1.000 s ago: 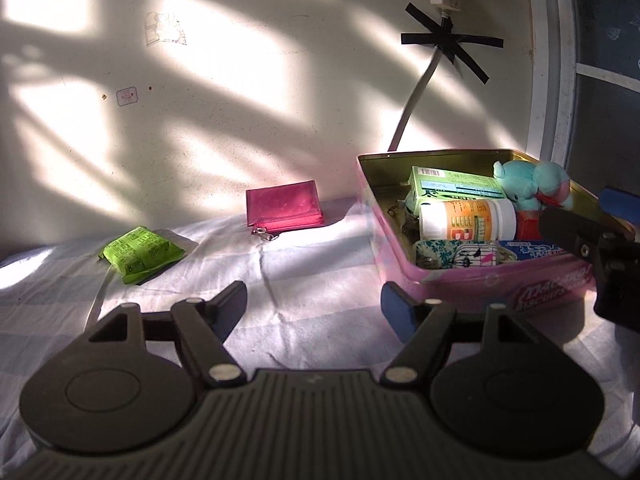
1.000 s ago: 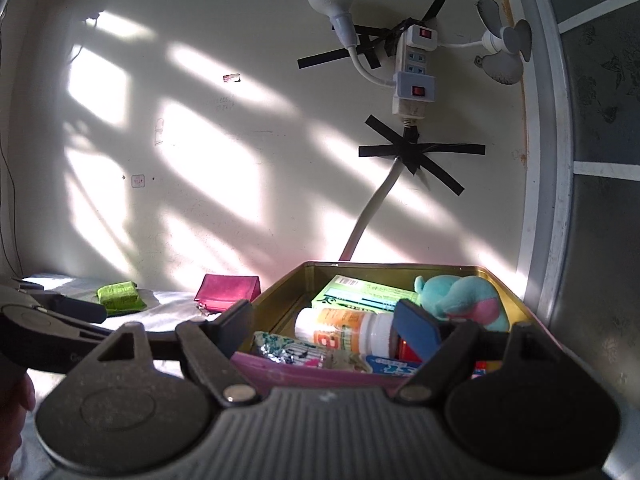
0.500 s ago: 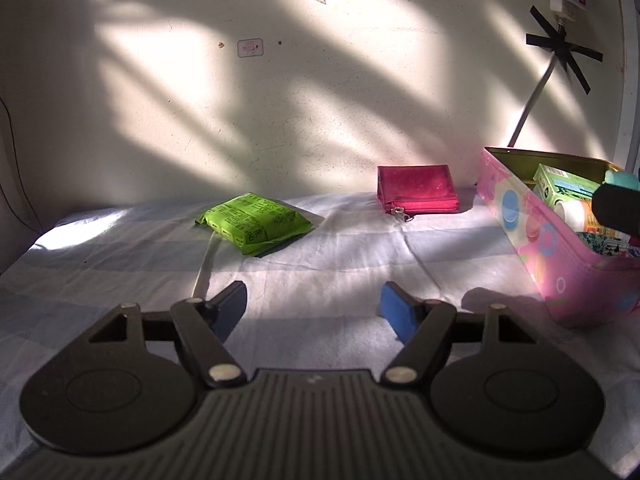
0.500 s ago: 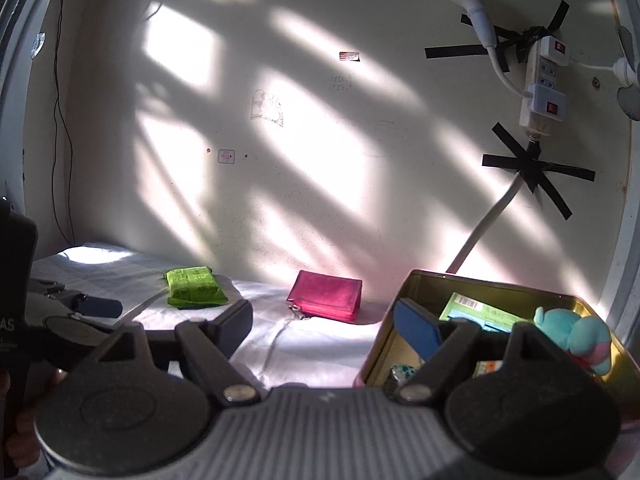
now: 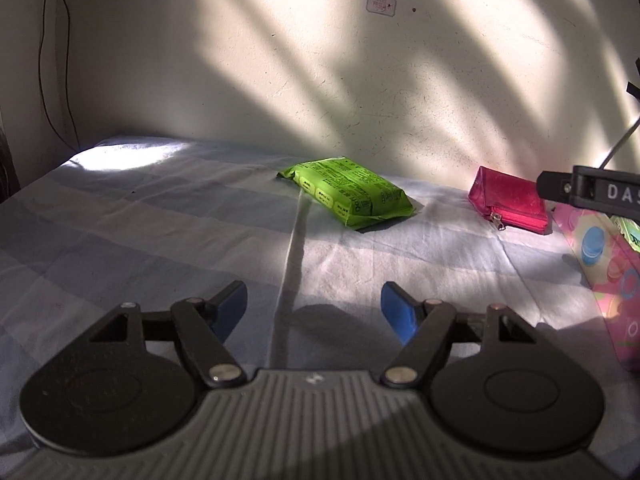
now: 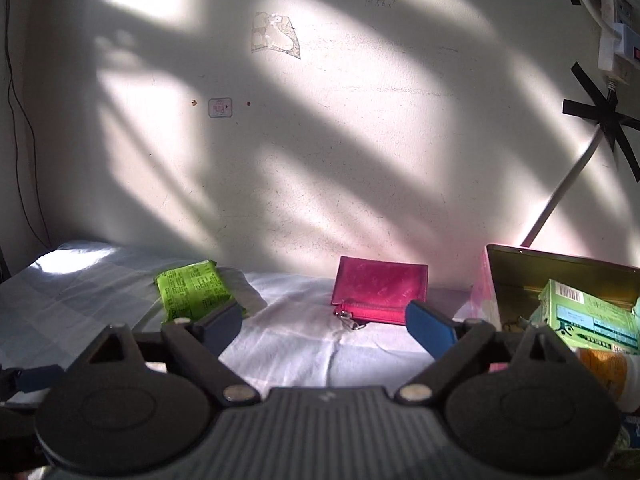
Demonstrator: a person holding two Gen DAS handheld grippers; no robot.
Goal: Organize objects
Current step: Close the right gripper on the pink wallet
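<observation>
We read a home bedroom: checked bedsheet, scuffed wall with taped power strip, sunlit.

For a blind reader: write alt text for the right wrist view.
The right claw, empty and opening, points over a pale cloth at a pink zip pouch lying against the wall. A green packet lies to its left; an open tin holding a green carton stands at right.

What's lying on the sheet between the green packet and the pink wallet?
Nothing: between the green packet and the pink wallet only bare sheet shows in the left wrist view; the right wrist view agrees.
</observation>
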